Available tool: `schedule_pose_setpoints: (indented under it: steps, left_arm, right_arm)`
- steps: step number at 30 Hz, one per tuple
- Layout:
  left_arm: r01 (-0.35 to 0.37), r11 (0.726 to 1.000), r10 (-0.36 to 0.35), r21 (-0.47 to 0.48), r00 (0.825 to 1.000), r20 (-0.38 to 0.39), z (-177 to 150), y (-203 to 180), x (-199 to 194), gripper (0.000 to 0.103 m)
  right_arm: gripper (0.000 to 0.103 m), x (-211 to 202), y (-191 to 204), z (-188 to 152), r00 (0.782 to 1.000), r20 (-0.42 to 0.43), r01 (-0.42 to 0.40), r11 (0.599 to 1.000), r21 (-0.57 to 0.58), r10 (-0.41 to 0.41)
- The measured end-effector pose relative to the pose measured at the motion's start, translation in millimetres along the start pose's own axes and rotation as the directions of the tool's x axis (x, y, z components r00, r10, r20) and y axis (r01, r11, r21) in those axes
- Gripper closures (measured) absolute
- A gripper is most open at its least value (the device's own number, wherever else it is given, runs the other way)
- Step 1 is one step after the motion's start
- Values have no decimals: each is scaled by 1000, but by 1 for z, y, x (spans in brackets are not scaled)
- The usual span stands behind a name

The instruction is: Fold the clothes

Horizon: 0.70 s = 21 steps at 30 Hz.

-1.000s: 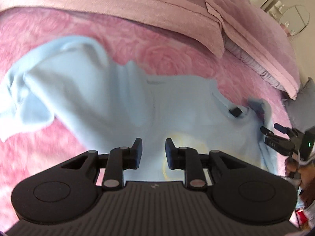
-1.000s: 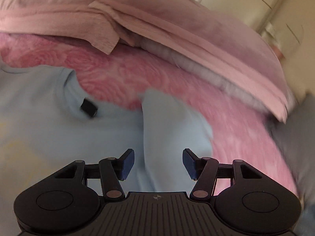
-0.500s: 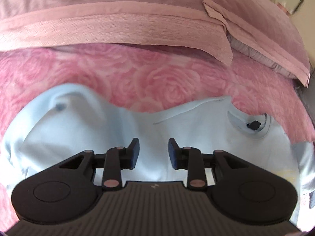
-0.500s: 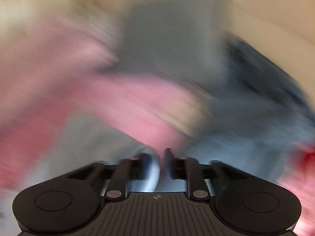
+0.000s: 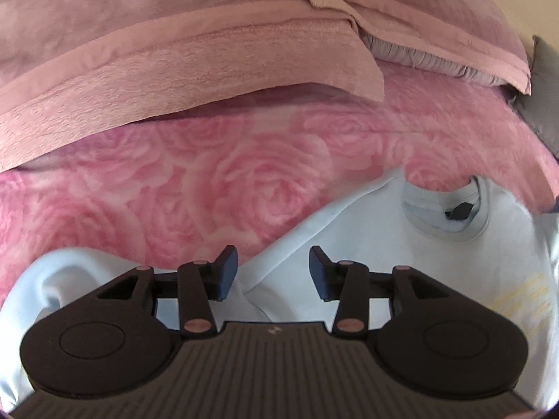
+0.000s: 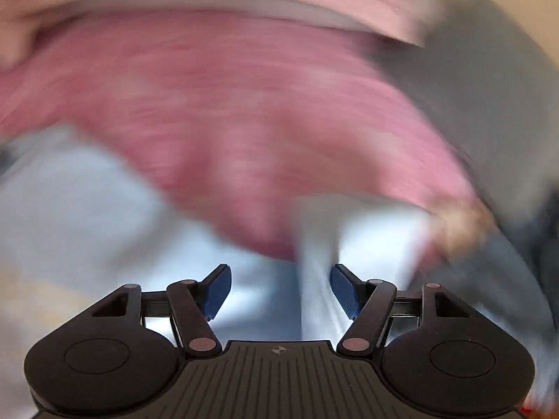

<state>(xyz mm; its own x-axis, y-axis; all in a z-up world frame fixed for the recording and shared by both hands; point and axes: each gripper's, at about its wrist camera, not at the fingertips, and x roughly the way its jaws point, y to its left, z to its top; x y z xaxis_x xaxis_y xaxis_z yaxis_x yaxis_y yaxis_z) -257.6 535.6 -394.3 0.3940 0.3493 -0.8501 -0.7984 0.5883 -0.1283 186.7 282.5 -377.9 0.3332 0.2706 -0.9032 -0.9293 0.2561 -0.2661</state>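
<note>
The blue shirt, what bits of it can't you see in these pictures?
- Left wrist view: the blue shirt's lower part, hidden behind the left gripper.
- Left wrist view: its yellow print, cut off by the edge.
- Right wrist view: everything, smeared by motion blur.

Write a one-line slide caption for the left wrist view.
Left gripper, jaws just opened, above a light blue T-shirt on a pink rose-patterned blanket.

Both wrist views steeply downward, close over shared pale-blue shirt (image 5: 384, 244) on pink bedspread (image 5: 209, 174).
</note>
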Motion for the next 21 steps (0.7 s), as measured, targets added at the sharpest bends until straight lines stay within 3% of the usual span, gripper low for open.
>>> schedule_pose_setpoints:
  steps: [2, 3, 6, 10, 12, 13, 14, 15, 16, 17, 18, 21]
  left_arm:
    - [7, 1000, -7, 11, 1000, -5, 1, 1, 6, 64]
    - [10, 1000, -10, 10, 1000, -7, 1, 2, 10, 64]
    - [26, 999, -25, 20, 999, -21, 1, 4, 19, 63]
    - [41, 997, -39, 63, 998, -43, -4, 7, 33, 62]
    - [55, 994, -51, 93, 998, -36, -7, 9, 37, 64]
    - [56, 993, -53, 105, 998, -30, -9, 9, 37, 69]
    - [59, 991, -57, 121, 998, -23, -10, 9, 36, 89]
    - [89, 987, -86, 135, 996, -23, -10, 10, 35, 98]
    - [99, 986, -98, 137, 995, -16, -11, 11, 33, 99]
    - [96, 984, -97, 153, 995, 1, -11, 10, 30, 100]
    - [91, 981, -96, 169, 995, 20, -12, 9, 26, 100]
    - [42, 984, -65, 171, 990, 129, -9, 11, 4, 100]
  right_arm:
    - [37, 2, 19, 16, 998, 21, -55, 993, -100, 57]
    - [37, 1, 23, 23, 992, 83, -83, 991, -106, 92]
    - [37, 13, 32, 50, 967, 134, -207, 975, -86, 217]
    - [37, 41, 66, 61, 941, 135, -265, 925, -271, 309]
    - [37, 66, 69, 66, 936, 123, -291, 920, -263, 331]
    - [37, 74, 70, 65, 927, 112, -325, 915, -238, 358]
    - [37, 81, 72, 63, 916, 100, -361, 908, -211, 387]
    - [37, 89, 74, 63, 910, 91, -385, 904, -185, 405]
    - [49, 86, 76, 60, 906, 111, -386, 905, -179, 408]
    - [85, 82, 77, 58, 902, 129, -385, 902, -194, 413]
    - [103, 75, 77, 60, 893, 135, -399, 895, -198, 429]
    - [102, 53, 79, 65, 876, 204, -395, 893, -217, 437]
